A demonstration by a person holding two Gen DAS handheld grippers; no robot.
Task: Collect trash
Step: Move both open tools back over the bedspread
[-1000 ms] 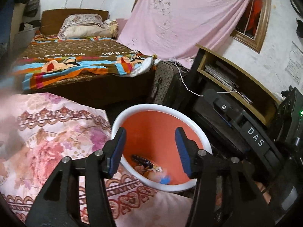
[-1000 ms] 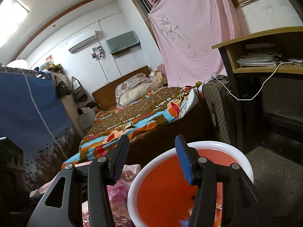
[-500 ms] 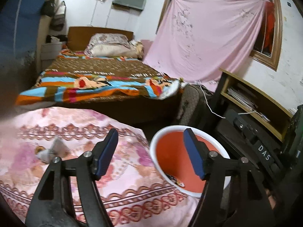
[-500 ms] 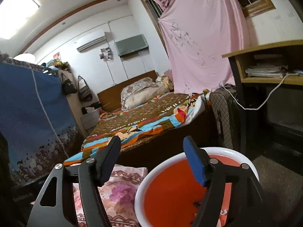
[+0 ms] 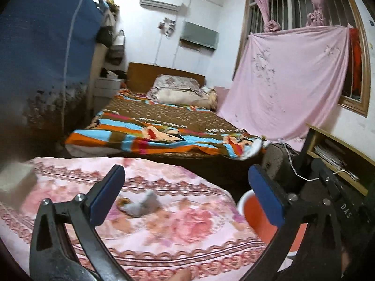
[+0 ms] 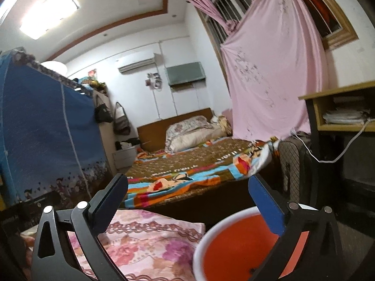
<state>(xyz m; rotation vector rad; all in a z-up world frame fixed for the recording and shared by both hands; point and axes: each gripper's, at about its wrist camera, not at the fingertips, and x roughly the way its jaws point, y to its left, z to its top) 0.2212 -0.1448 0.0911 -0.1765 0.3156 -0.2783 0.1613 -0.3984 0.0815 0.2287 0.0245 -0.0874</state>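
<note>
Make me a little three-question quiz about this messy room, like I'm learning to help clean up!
1. True or false: the left tool is gripping something.
2. What lies on the flowered cloth ahead of the left tool?
A. crumpled grey scrap
B. spoon
C. shoe
3. What colour is the inside of the white-rimmed tub?

Key: 1 false, its jaws are opening with nothing pinched. 2 A. 3 orange-red.

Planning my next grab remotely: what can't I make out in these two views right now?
- Bin contents: right wrist view, cut off by the bottom edge and the right tongs; left wrist view, mostly behind the left tongs.
- Grey wad on the floral cloth: left view, motion-blurred; material unclear.
- Pale block: left edge, blurred.
</note>
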